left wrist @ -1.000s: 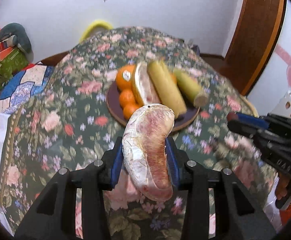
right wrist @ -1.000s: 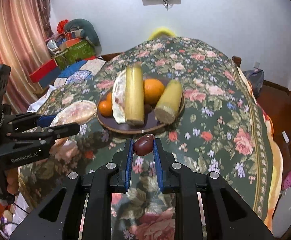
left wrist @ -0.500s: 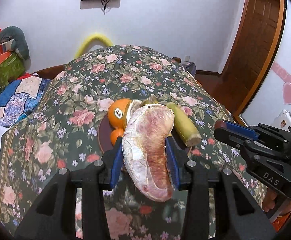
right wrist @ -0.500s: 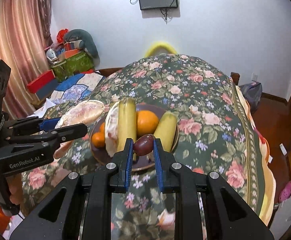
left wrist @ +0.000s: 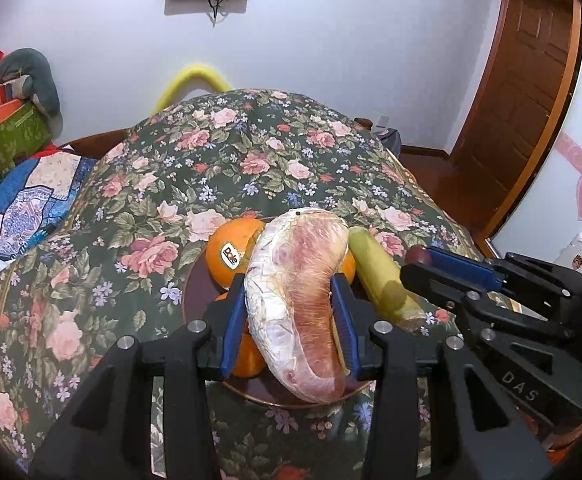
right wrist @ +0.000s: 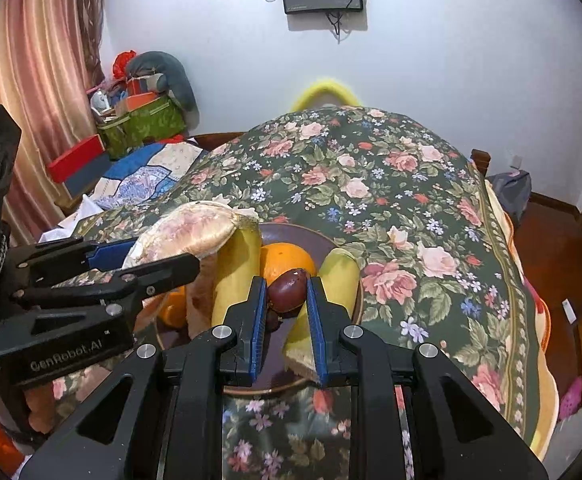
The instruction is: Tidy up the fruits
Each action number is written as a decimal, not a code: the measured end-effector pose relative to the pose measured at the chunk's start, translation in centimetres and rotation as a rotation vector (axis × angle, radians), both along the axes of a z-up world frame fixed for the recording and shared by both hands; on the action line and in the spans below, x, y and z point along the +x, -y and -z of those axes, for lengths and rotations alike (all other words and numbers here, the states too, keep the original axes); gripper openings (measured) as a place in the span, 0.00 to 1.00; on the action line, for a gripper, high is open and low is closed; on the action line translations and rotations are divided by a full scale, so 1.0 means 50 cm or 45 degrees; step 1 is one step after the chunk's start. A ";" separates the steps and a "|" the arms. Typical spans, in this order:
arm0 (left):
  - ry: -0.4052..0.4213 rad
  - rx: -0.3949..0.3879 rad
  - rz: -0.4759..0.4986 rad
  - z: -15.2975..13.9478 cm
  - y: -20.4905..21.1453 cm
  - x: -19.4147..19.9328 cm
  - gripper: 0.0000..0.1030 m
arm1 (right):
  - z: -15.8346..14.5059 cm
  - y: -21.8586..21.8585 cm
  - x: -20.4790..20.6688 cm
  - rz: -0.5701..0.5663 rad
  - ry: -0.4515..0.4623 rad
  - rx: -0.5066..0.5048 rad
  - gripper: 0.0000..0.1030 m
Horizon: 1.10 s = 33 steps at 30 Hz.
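Note:
My left gripper point(left wrist: 291, 304) is shut on a plastic-wrapped pomelo wedge point(left wrist: 299, 300) and holds it above the brown plate point(left wrist: 195, 284). The wedge also shows in the right wrist view point(right wrist: 191, 232). My right gripper point(right wrist: 287, 300) is shut on a small dark red fruit point(right wrist: 287, 290), held over the plate point(right wrist: 311, 236). On the plate lie oranges point(left wrist: 231, 252) point(right wrist: 287, 258) and two yellow corn cobs point(right wrist: 237, 268) point(right wrist: 331, 292). The right gripper shows at the right of the left wrist view point(left wrist: 451, 268).
The plate sits on a table under a floral cloth point(left wrist: 219, 168). A yellow chair back point(left wrist: 195, 84) stands behind the table. Boxes and bags point(right wrist: 143, 120) are piled at the left. A wooden door point(left wrist: 531, 100) is at the right.
Both grippers have moved forward and come over the plate, each still holding its fruit. The plate now lies right under the fingers in both views.

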State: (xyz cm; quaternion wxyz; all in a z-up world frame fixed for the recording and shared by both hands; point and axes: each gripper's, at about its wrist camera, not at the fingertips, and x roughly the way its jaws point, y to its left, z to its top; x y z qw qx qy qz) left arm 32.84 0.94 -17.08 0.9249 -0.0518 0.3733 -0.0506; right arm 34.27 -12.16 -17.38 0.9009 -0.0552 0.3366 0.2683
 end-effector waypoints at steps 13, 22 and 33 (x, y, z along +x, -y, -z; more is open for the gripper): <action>-0.049 0.006 0.005 0.032 -0.004 0.006 0.40 | 0.042 -0.029 0.027 -0.041 -0.053 -0.075 0.19; -0.033 0.027 -0.005 0.015 -0.004 -0.003 0.40 | 0.030 -0.012 0.024 -0.018 -0.049 -0.039 0.33; 0.146 0.025 -0.042 -0.120 -0.013 -0.120 0.40 | -0.099 0.046 -0.069 0.044 0.097 0.089 0.33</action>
